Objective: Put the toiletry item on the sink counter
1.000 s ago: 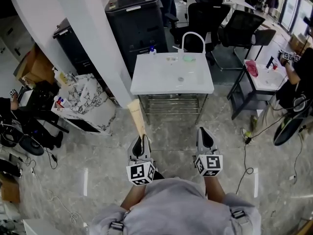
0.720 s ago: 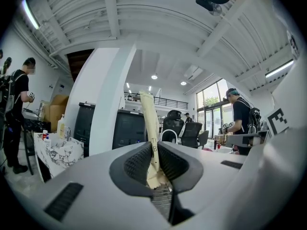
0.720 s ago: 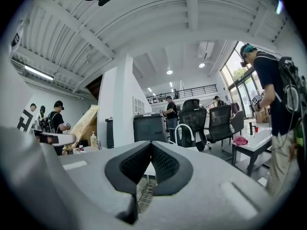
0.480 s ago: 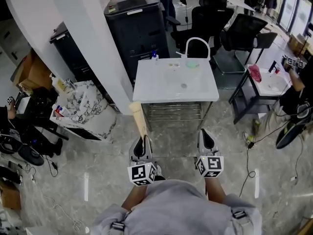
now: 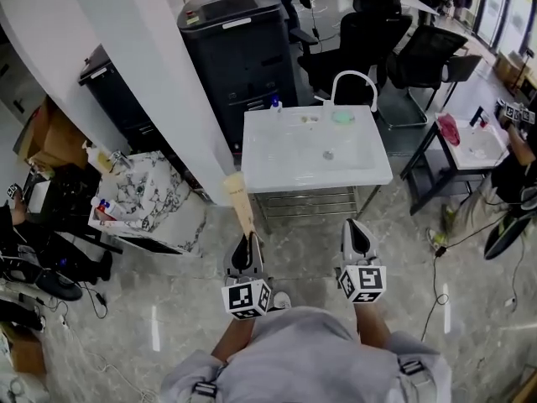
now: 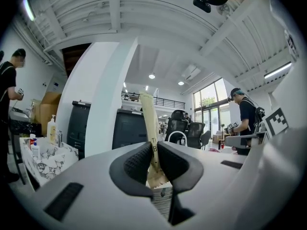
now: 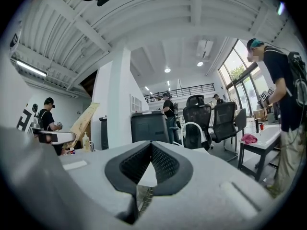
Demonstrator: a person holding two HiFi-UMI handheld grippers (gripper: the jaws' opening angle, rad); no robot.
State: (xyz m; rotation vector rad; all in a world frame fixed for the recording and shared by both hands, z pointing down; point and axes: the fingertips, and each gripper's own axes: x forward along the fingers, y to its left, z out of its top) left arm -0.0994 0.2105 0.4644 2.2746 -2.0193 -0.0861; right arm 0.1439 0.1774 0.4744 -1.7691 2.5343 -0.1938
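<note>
Head view: left tool [image 5: 247, 240] clamps one toiletry item [image 5: 237, 198]; right tool [image 5: 353, 227] closed, empty.

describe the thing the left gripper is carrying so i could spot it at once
Find the white sink counter in the middle of the head view. Just short of its front left corner, the left gripper pinches a long, flat tan packet by its lower end, the rest sticking out toward the counter. It is the only slim tan strip there; the right gripper beside it holds nothing.
</note>
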